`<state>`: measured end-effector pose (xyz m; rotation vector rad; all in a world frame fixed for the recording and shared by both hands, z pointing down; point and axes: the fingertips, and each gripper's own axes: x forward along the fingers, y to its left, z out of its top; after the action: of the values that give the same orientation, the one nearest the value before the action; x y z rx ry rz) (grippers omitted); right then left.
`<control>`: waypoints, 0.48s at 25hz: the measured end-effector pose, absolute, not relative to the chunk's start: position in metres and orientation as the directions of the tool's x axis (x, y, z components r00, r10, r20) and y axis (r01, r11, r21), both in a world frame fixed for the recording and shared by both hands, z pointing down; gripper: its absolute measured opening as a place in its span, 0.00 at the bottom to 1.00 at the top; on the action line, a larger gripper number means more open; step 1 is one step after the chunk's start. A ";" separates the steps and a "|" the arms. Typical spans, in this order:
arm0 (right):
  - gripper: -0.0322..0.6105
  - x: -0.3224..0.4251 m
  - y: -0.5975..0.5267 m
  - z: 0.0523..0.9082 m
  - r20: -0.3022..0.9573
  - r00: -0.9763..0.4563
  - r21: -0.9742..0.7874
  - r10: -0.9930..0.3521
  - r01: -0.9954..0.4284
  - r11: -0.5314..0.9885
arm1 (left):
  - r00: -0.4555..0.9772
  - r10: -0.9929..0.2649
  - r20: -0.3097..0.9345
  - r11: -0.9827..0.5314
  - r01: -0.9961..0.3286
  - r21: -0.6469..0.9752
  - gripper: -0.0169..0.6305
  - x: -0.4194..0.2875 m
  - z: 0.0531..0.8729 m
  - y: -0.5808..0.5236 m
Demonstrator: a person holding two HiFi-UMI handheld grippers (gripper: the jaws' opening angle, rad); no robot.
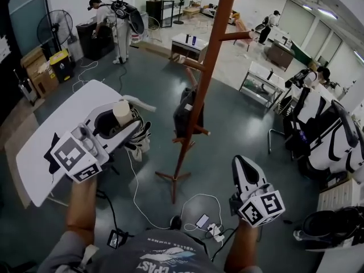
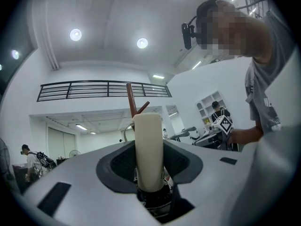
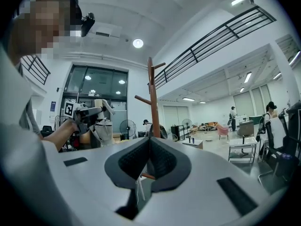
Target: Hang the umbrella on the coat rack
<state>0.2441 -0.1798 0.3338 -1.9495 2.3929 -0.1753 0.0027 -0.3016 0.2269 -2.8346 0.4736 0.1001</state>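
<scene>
My left gripper (image 1: 120,124) is shut on the cream handle (image 1: 121,112) of a folded pale umbrella (image 1: 140,141), whose body hangs under the jaws. In the left gripper view the handle (image 2: 149,149) stands upright between the dark pads. The brown wooden coat rack (image 1: 203,84) stands to the right of the umbrella, a short way off, with pegs near its top and a dark bag (image 1: 183,114) hanging on it. Its top shows behind the handle (image 2: 133,105). My right gripper (image 1: 242,164) is shut and empty, low at the right, pointing level towards the coat rack (image 3: 153,98).
A white table (image 1: 54,138) lies under my left arm. Cables and a power strip (image 1: 211,230) trail on the floor by the rack's feet (image 1: 173,178). Chairs and dark bags (image 1: 318,135) crowd the right side. A person (image 1: 116,24) stands far back, near fans.
</scene>
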 end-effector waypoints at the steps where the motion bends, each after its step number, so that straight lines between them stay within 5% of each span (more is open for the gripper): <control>1: 0.09 0.248 -0.182 0.335 0.034 -0.203 -0.121 -0.979 -0.973 0.197 | 0.944 -0.310 -0.115 -0.911 -0.329 -0.250 0.28 0.007 0.224 -0.304; 12: 0.09 0.277 -0.206 0.345 0.054 -0.208 -0.142 -0.977 -0.970 0.198 | 0.928 -0.329 -0.172 -0.896 -0.365 -0.255 0.28 0.045 0.187 -0.345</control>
<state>0.2775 -0.2057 0.3453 -1.9464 2.3943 -0.2237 0.0449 -0.3453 0.1869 -2.8029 0.5153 0.1801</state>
